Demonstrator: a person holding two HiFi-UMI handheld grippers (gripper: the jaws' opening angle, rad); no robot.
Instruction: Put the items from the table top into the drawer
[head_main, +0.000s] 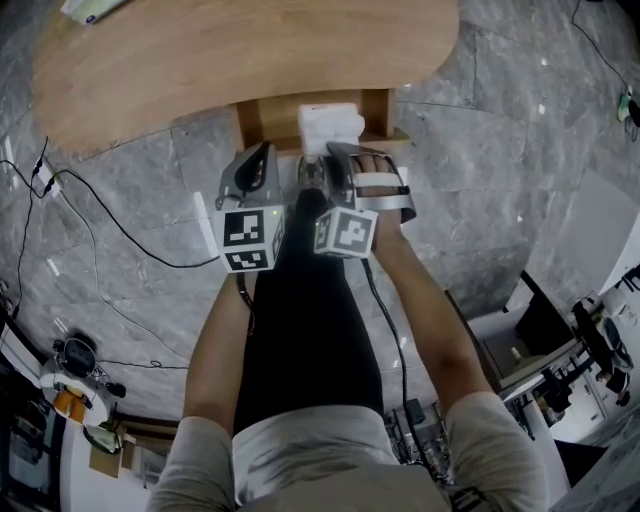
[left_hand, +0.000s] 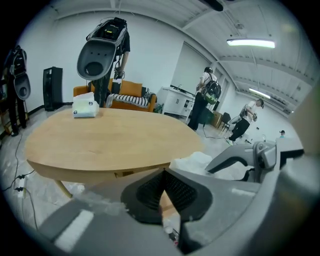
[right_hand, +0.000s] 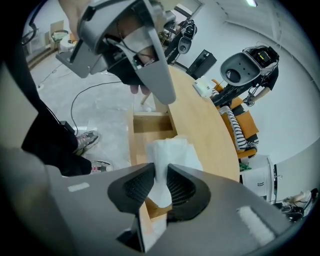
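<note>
An open wooden drawer (head_main: 252, 120) sticks out from under the round wooden table (head_main: 200, 60). Over it hangs a white soft pack (head_main: 330, 124), and my right gripper (head_main: 337, 152) is shut on its top fold (right_hand: 161, 175). The pack's body (right_hand: 172, 150) hangs over the drawer's inside (right_hand: 150, 122). Just to the left, my left gripper (head_main: 262, 152) is shut with nothing between its pads (left_hand: 150, 192). A second white pack (left_hand: 85, 108) lies at the far side of the table top, and it also shows at the top-left edge (head_main: 92, 8) of the head view.
Black cables (head_main: 120, 230) trail over the grey marble floor at the left. My legs in black trousers (head_main: 310, 320) stand right before the drawer. A grey machine on a stand (left_hand: 102, 50), an orange sofa (left_hand: 132, 92) and people (left_hand: 206, 95) are beyond the table.
</note>
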